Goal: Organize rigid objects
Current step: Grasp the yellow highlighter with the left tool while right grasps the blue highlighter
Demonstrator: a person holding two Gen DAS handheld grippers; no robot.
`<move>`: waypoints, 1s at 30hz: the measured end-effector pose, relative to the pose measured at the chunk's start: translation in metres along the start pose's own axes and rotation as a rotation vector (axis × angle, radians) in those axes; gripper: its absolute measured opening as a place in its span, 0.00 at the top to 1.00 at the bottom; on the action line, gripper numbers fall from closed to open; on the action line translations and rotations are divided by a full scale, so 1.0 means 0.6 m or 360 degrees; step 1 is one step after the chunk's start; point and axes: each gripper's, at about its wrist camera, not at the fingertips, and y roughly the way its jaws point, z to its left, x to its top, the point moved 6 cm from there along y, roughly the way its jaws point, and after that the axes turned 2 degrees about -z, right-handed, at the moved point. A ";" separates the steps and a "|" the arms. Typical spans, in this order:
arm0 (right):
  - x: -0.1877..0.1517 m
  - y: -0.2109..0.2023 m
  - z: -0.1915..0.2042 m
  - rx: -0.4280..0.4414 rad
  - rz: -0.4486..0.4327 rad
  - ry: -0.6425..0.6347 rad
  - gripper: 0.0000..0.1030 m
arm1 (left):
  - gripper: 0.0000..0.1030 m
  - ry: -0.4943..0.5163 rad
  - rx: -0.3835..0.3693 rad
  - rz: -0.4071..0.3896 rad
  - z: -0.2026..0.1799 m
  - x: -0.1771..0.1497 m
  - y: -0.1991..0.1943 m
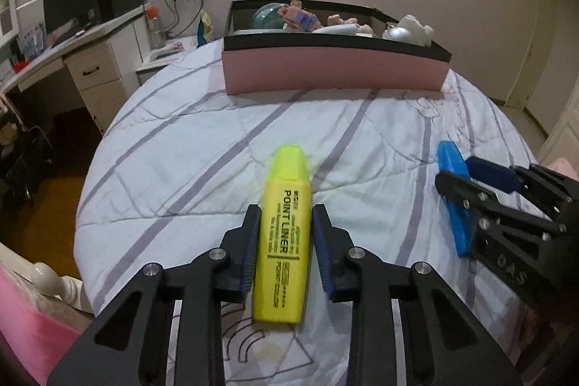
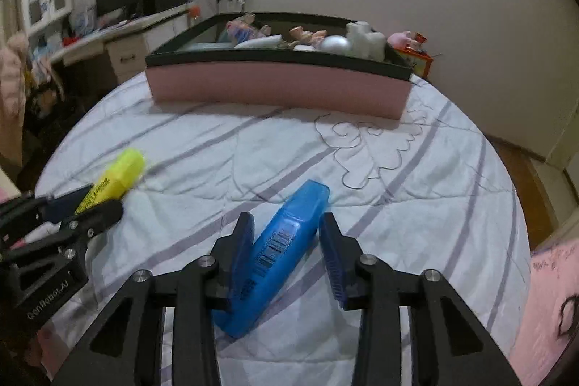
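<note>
On the striped bedspread (image 1: 173,169), in front of the pink box (image 1: 333,71) of toys, the left gripper (image 1: 286,241) has its jaws pressed on a yellow highlighter (image 1: 284,234). Alongside, the right gripper (image 2: 286,252) straddles a blue highlighter (image 2: 278,259): left pad touching, right pad just clear.

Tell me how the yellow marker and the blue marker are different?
The yellow marker sits straight between the left claw; the blue marker lies slanted in the right claw. The yellow shows big black words, the blue a barcode. Both are chunky highlighters lying on the striped bedspread.
</note>
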 end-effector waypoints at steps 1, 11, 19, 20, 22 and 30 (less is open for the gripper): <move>0.000 -0.001 0.000 0.0005 0.0003 -0.0020 0.63 | 0.72 -0.0008 -0.0007 0.0007 0.001 0.002 0.001; -0.008 0.009 -0.010 -0.0034 0.0063 -0.0058 0.62 | 0.74 -0.0021 -0.0014 -0.0036 -0.001 -0.001 -0.005; -0.002 0.006 -0.004 0.0050 0.0032 -0.0079 0.81 | 0.74 -0.0029 -0.0085 -0.0099 -0.020 0.019 -0.027; -0.002 0.003 -0.005 0.0073 0.0018 -0.0067 0.82 | 0.74 -0.0024 -0.0075 -0.0115 -0.022 0.025 -0.032; 0.004 -0.006 -0.008 0.0102 -0.0026 -0.0028 0.82 | 0.74 -0.0007 -0.0032 -0.0148 -0.025 0.035 -0.042; 0.062 -0.087 -0.007 0.0223 -0.0260 0.0051 0.81 | 0.74 0.0038 -0.0009 -0.0294 -0.056 0.081 -0.102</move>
